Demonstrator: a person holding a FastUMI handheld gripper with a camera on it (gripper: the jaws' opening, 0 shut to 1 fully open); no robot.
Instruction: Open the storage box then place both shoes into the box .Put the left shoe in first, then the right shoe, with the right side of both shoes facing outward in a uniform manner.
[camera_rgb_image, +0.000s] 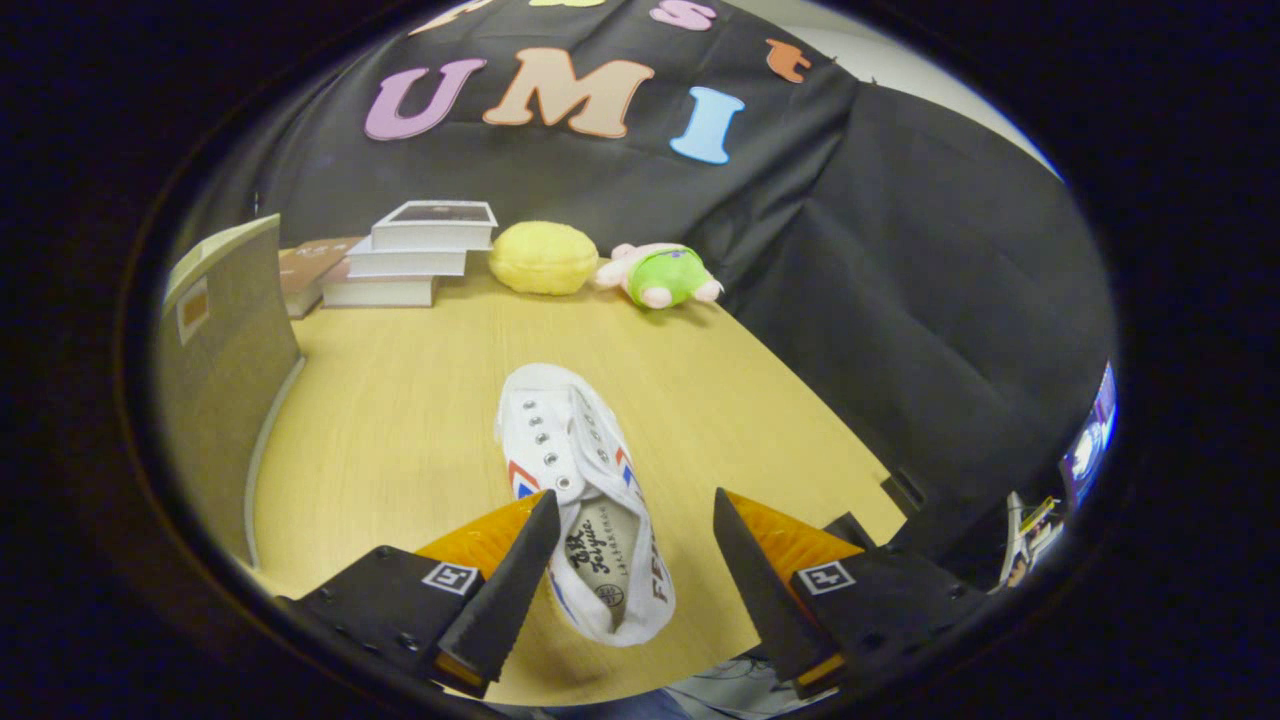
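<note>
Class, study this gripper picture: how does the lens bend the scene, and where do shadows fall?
Gripper view: fisheye lens curves the table edge; soft shadow beneath the green toy; white shoe sharp, between the open gripper fingers.

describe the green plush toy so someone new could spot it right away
On the wooden table, look to the far edge against the black cloth, well beyond the open gripper and the white shoe. The green plush toy lies beside a plain yellow plush, alone having pink limbs.
</note>
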